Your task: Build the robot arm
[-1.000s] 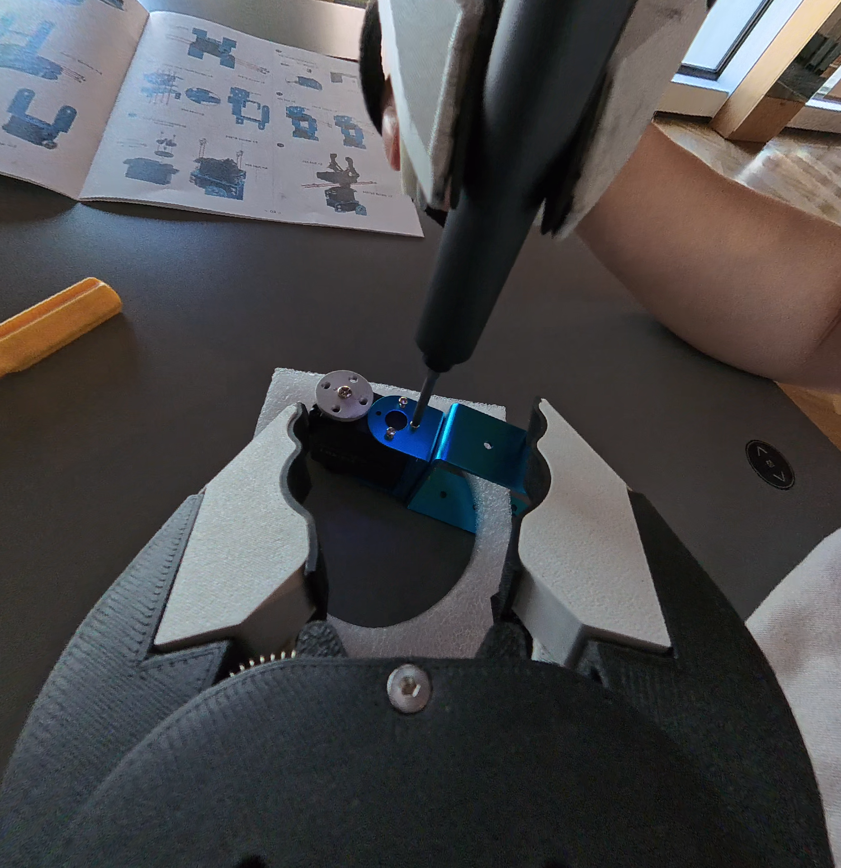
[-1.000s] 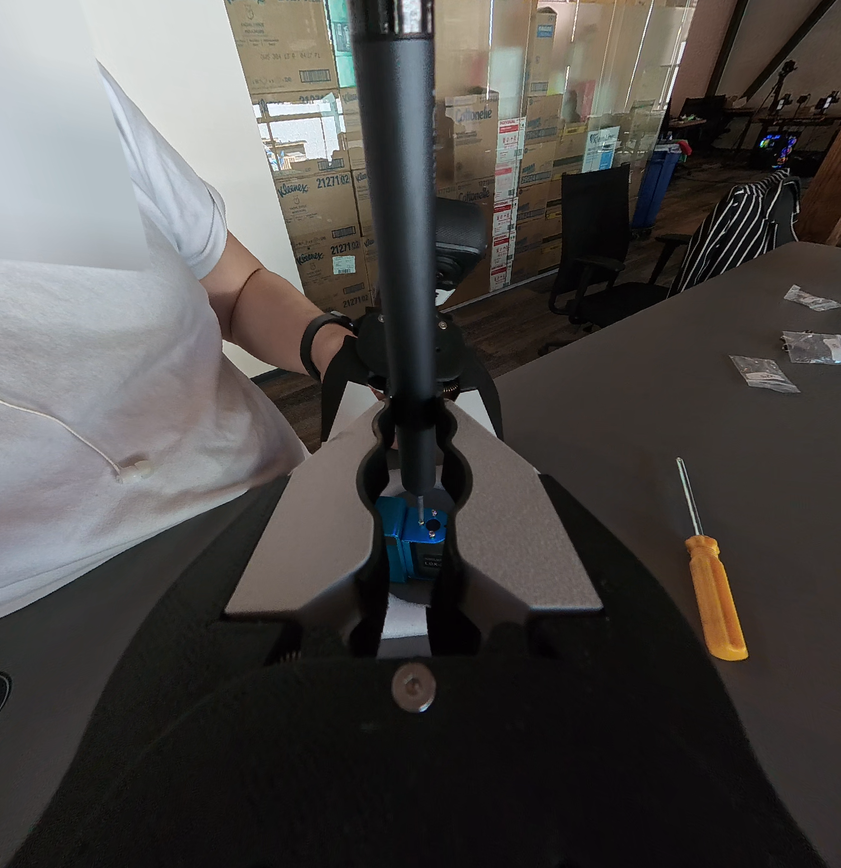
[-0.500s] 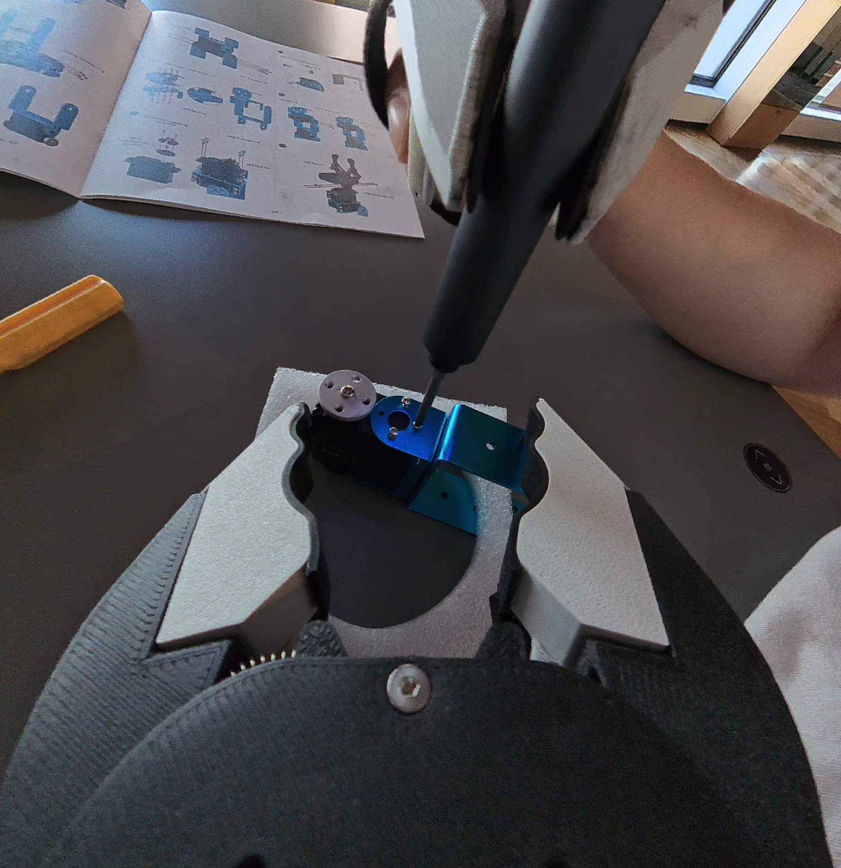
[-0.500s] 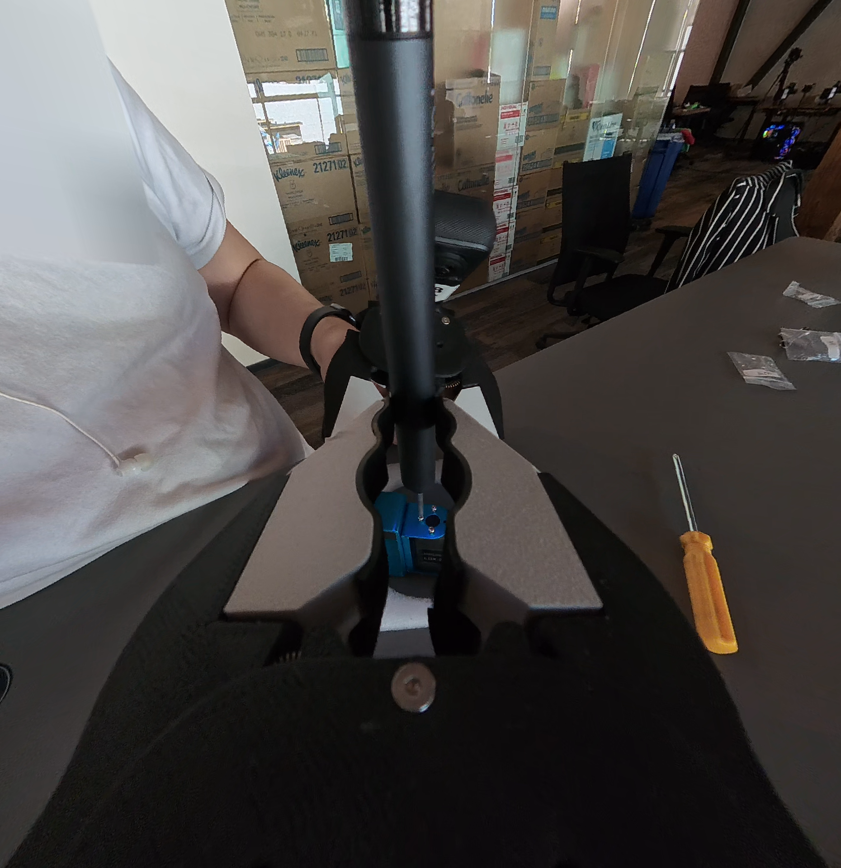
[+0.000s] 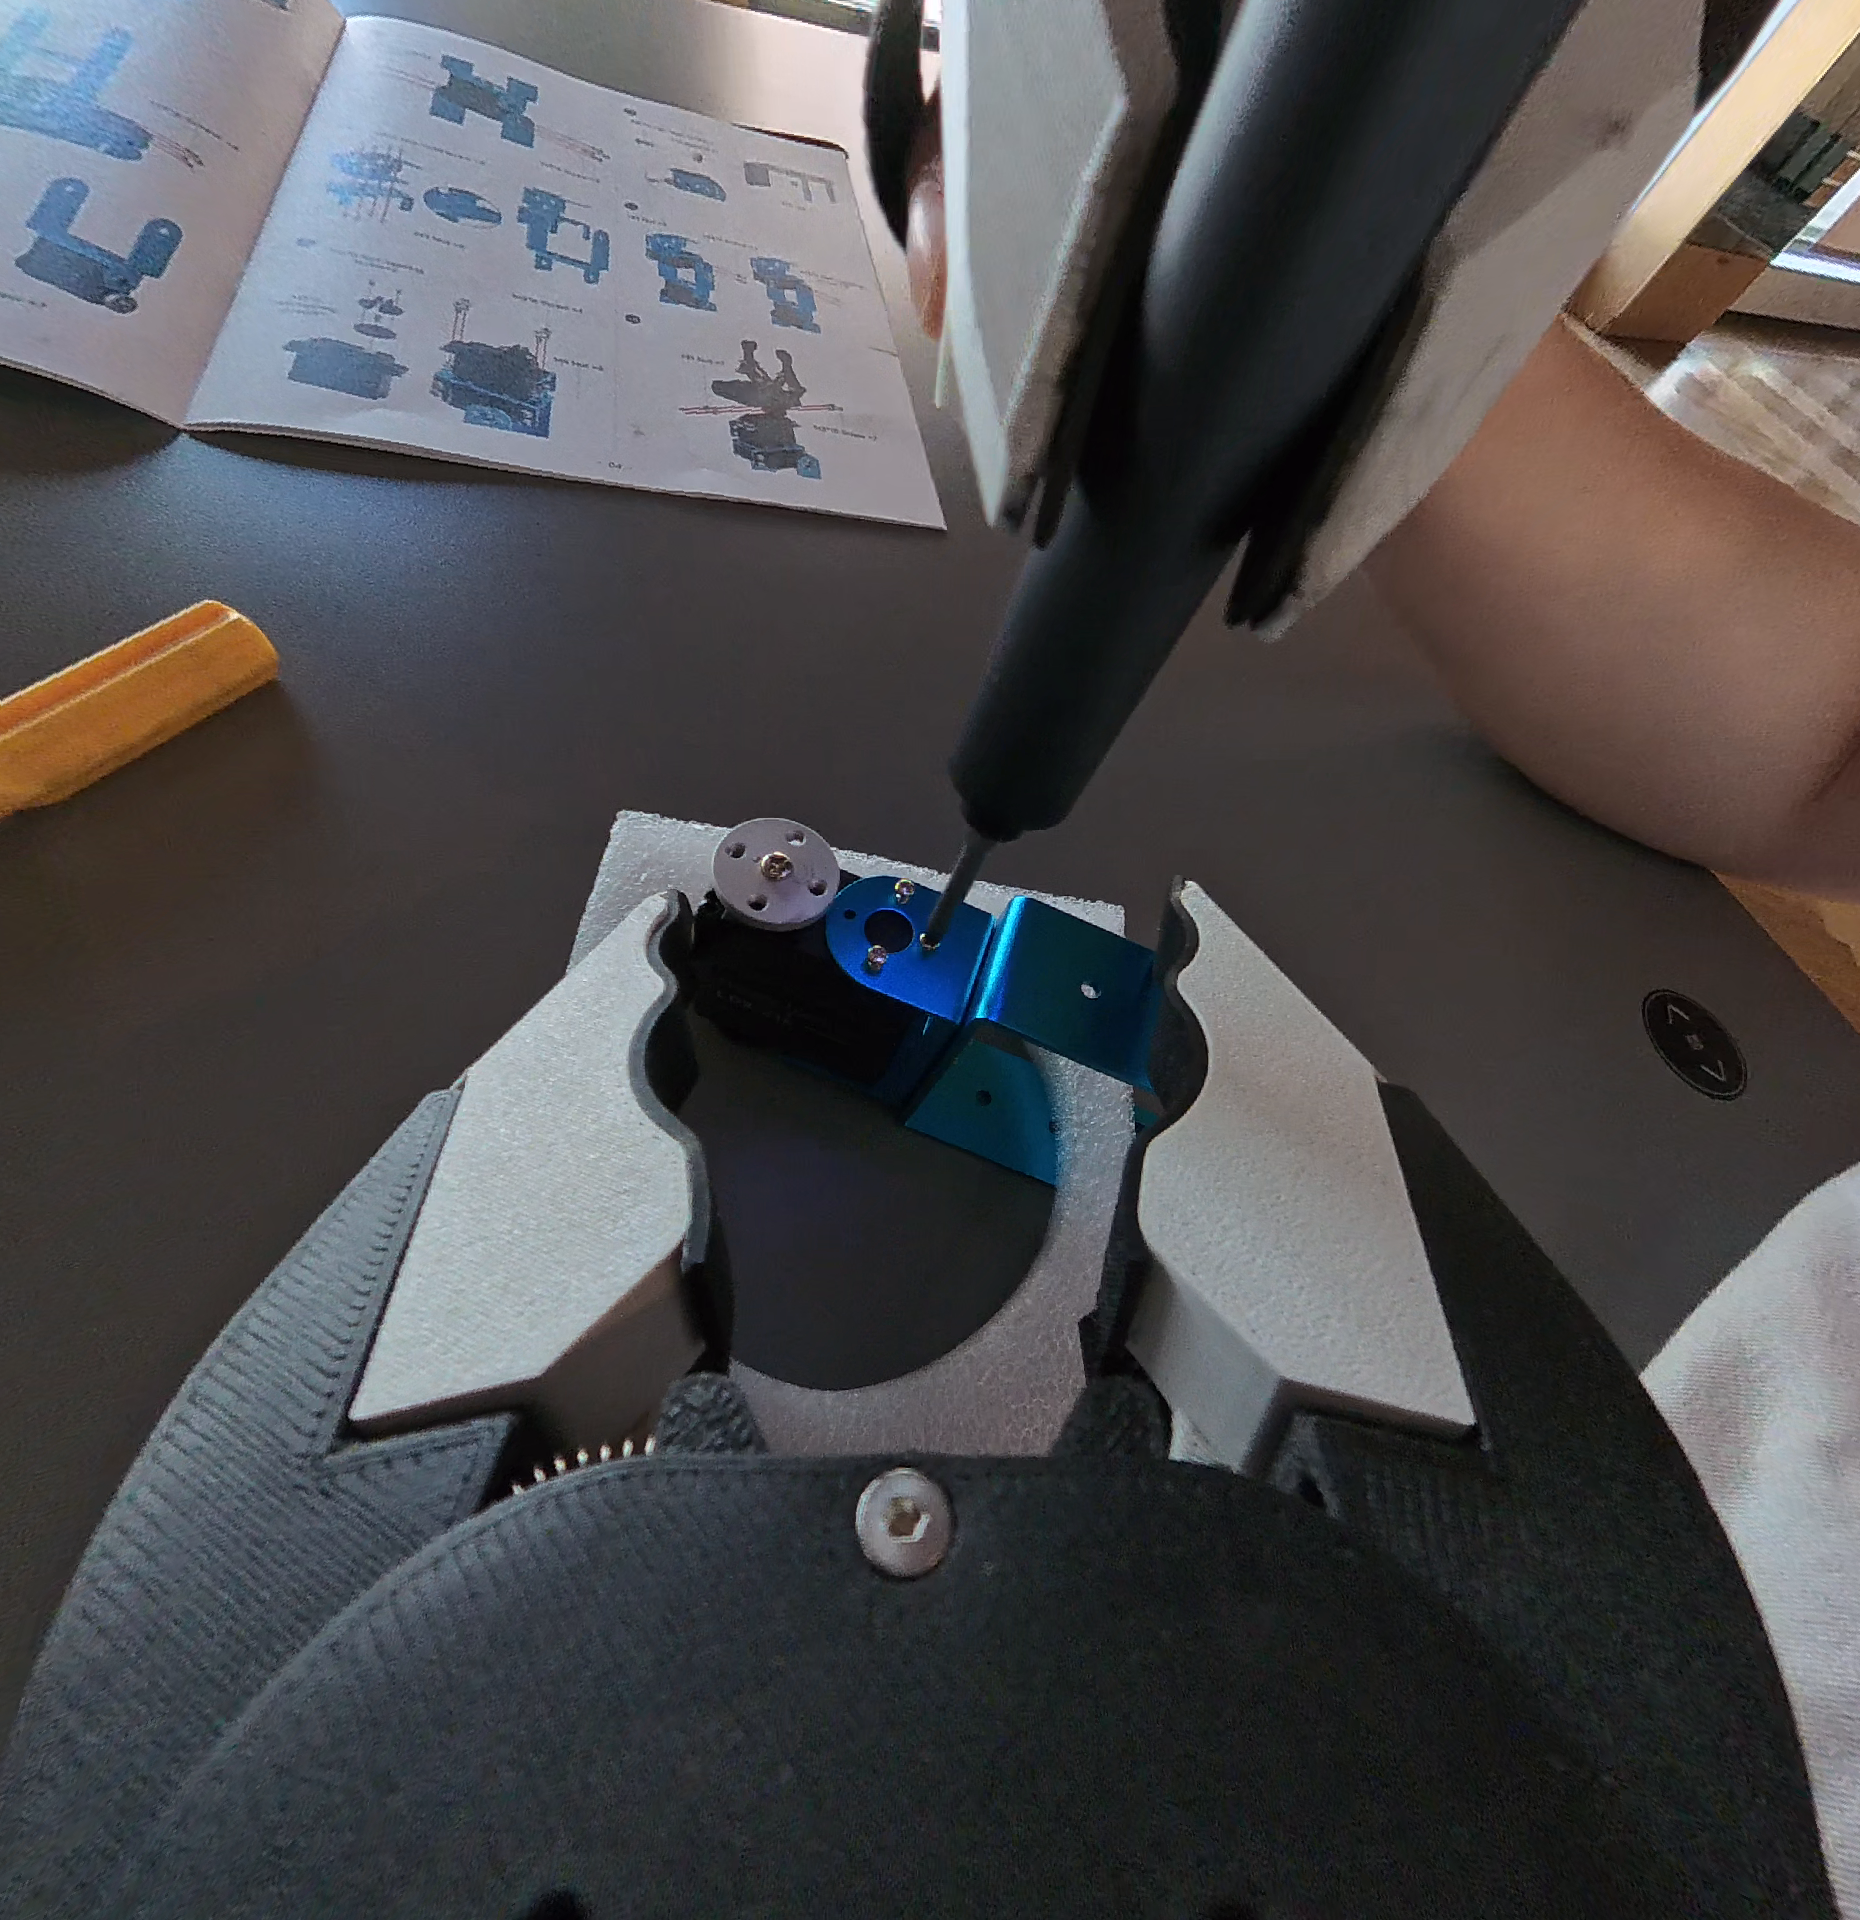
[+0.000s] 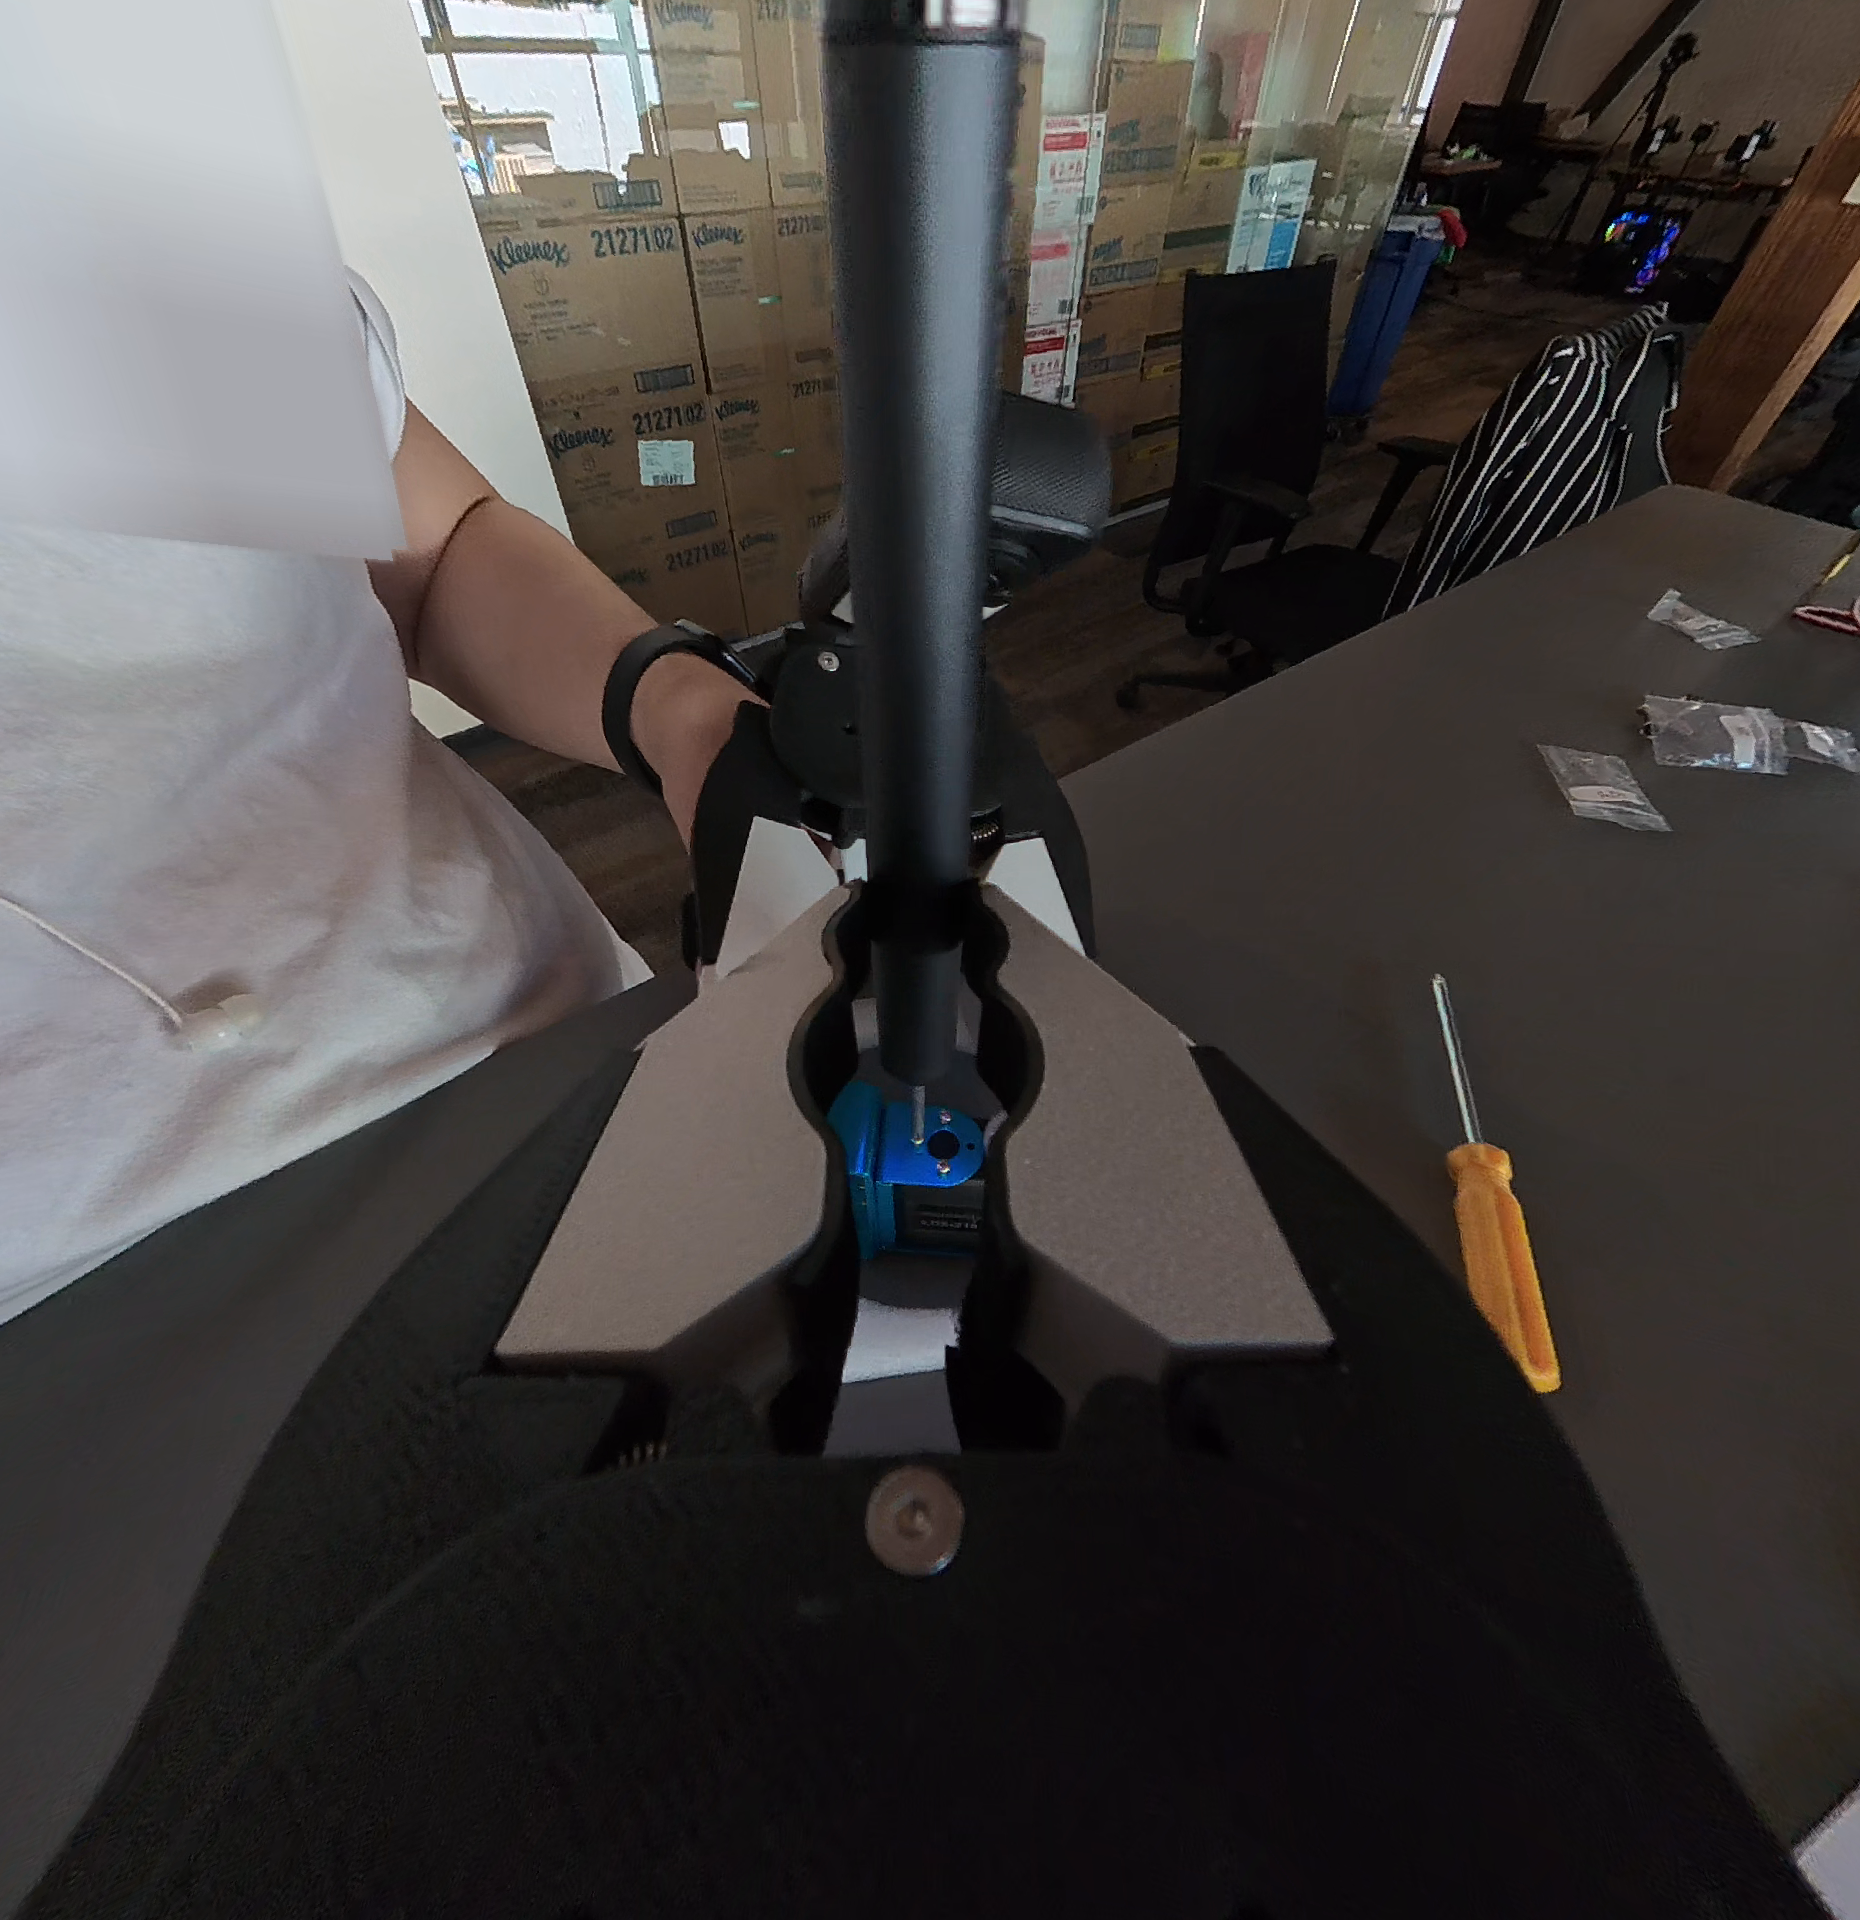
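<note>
Left wrist view shows our left gripper (image 5: 921, 951) closed around a small motor block (image 5: 791, 1003) with a shiny blue metal bracket (image 5: 1019, 1003) fixed to it. One finger (image 5: 552, 1153) presses the black motor side and the other finger presses the blue side. The part sits on a white foam pad (image 5: 1051, 1340) on the dark table (image 5: 490, 748). A round silver disc (image 5: 775, 871) sits on top of the motor. Our right gripper (image 6: 913, 914) is squeezed tight on a black electric screwdriver (image 6: 910, 520), which stands almost straight up. In the left wrist view we see its thin tip (image 5: 952, 894) touching a little screw on the flat top of the blue bracket. An open booklet (image 5: 552, 270) with blue drawings lies farther back on the table. A yellow screwdriver (image 6: 1497, 1236) lies well apart from the part, off to the side. Small clear bags (image 6: 1726, 738) lie far back on the table. A person in a white shirt (image 6: 230, 831) is close beside us, with a black band (image 6: 635, 675) on the wrist.
</note>
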The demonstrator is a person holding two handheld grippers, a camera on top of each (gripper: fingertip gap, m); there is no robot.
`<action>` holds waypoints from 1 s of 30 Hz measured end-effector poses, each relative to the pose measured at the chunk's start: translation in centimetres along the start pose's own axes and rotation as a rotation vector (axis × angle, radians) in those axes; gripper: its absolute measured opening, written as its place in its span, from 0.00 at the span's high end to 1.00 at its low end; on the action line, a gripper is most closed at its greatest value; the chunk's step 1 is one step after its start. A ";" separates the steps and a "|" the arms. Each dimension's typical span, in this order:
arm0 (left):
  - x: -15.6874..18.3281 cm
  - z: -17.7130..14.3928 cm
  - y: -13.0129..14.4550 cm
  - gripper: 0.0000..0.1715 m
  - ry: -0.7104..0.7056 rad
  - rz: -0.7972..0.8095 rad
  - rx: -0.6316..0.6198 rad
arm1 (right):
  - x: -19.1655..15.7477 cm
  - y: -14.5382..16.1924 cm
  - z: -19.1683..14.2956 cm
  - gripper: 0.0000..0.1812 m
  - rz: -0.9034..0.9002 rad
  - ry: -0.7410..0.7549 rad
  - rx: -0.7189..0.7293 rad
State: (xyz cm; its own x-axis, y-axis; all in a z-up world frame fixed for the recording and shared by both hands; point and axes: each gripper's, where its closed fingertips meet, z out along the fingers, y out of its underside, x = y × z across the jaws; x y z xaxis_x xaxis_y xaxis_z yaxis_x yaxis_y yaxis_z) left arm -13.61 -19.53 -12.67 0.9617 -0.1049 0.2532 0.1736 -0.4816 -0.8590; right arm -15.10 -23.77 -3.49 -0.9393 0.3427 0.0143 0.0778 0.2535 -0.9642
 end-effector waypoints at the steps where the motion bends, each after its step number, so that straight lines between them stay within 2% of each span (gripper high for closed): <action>1: 0.0 0.0 0.0 0.48 0.000 0.000 0.000 | -0.1 0.0 0.1 0.91 0.002 0.000 -0.004; 16: -0.1 0.1 0.0 0.49 0.002 -0.008 0.000 | -0.4 0.0 -0.2 0.91 -0.023 -0.002 -0.004; 19: -0.1 0.0 0.0 0.49 -0.001 -0.005 0.001 | -0.1 0.0 -0.2 0.91 0.046 -0.016 0.007; 25: 0.0 -0.5 -0.1 0.47 0.018 0.018 -0.005 | 0.0 0.1 -0.2 0.90 0.043 -0.004 -0.002; 27: -0.3 -2.1 -1.5 0.45 0.019 0.034 0.052 | 0.1 0.0 -0.1 0.91 0.038 0.002 -0.001; 30: 0.3 -6.3 -6.5 0.51 0.080 0.058 0.230 | -0.1 0.0 0.0 0.90 0.027 -0.003 -0.006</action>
State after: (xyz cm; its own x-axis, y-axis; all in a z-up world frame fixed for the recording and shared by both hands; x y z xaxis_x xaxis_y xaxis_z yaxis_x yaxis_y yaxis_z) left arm -15.75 -21.94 -4.16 0.9531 -0.2001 0.2270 0.1709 -0.2630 -0.9495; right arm -15.04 -23.79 -3.51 -0.9378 0.3470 -0.0129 0.1057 0.2498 -0.9625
